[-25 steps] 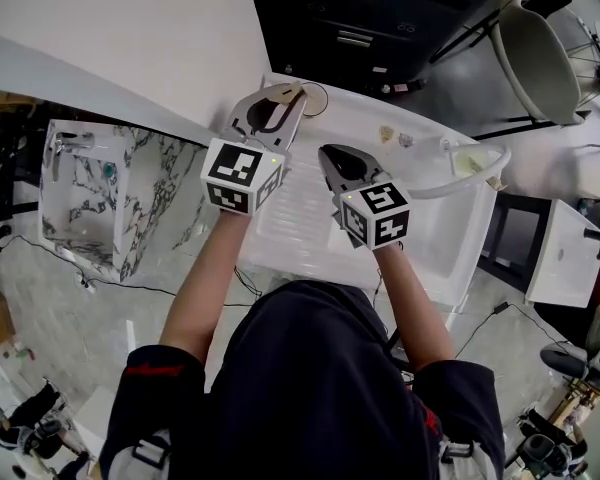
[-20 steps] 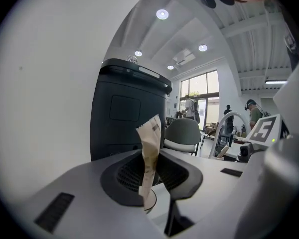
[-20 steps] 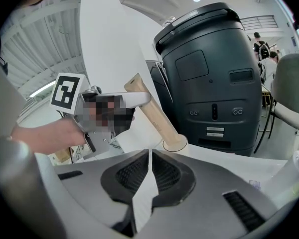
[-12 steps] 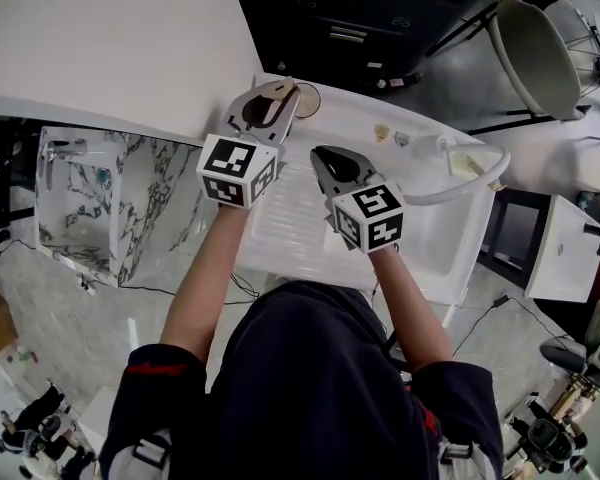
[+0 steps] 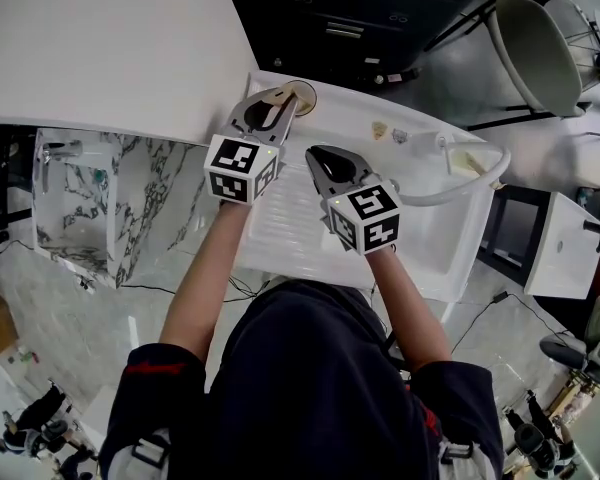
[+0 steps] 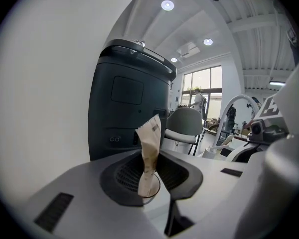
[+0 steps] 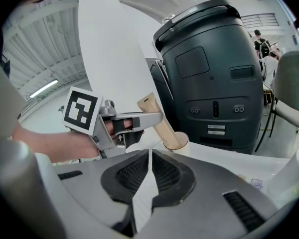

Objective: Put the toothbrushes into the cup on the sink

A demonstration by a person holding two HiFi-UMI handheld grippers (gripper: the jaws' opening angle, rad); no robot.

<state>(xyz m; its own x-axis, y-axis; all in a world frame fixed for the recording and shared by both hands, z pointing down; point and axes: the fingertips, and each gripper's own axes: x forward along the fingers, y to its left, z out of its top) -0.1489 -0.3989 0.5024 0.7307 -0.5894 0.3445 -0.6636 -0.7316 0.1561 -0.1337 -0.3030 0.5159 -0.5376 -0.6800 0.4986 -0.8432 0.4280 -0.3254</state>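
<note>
A tan paper-wrapped toothbrush (image 6: 150, 151) stands tilted with its lower end in the cup (image 7: 183, 142) at the sink's far left corner. My left gripper (image 5: 278, 103) is shut on the wrapped toothbrush (image 7: 158, 118) just above the cup (image 5: 302, 96); in the right gripper view the left gripper (image 7: 123, 127) clamps its upper part. My right gripper (image 5: 316, 155) hovers over the white sink (image 5: 450, 253), a little right of the left one. The right gripper (image 7: 149, 159) has its jaws shut with nothing between them.
A curved white faucet (image 5: 467, 180) arches over the sink's right side. Two small items (image 5: 381, 129) lie on the far rim. A dark cabinet (image 5: 380, 13) stands behind the sink, a chair (image 5: 536, 58) to its right, a white wall panel (image 5: 100, 48) at the left.
Both grippers have drifted slightly toward the sink's far edge. The left one still grips the wrapped toothbrush over the cup; the right stays shut.
</note>
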